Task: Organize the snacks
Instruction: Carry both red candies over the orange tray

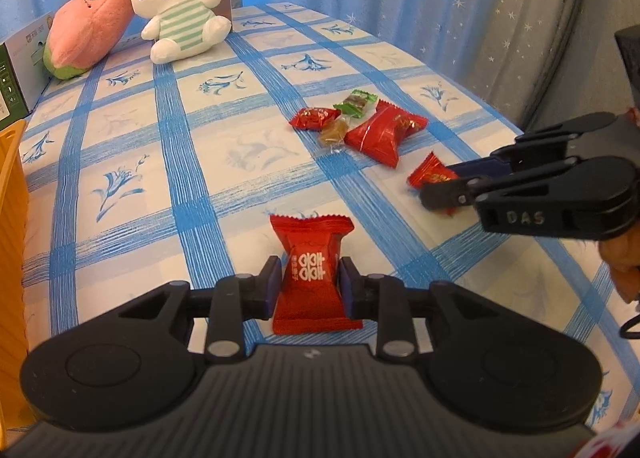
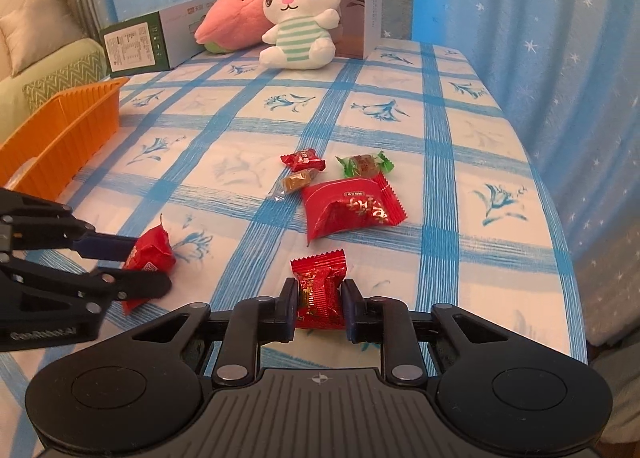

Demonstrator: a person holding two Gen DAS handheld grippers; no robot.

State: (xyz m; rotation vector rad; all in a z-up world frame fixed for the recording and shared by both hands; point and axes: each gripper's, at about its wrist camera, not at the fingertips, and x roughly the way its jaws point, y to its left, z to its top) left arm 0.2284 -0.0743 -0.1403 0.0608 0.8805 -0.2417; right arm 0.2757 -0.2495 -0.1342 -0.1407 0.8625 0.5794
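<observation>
Both tools grip candies: the left tool [image 1: 308,288] pinches a red foil-wrapped candy [image 1: 311,278], the right tool [image 2: 320,308] a smaller red wrapped sweet [image 2: 319,290], both low over the blue-checked surface [image 2: 460,177]. Pickup looks done; next, carrying them to the orange plastic basket [image 2: 60,137]. Both tools point steeply downward.

Your right gripper [image 2: 319,304] has its jaws pressed on a small red candy [image 2: 320,290] over the checked table [image 2: 460,145]. At your left, the left gripper [image 2: 148,264] grips another red candy [image 2: 152,254]. An orange basket [image 2: 60,137] stands farther left.
</observation>
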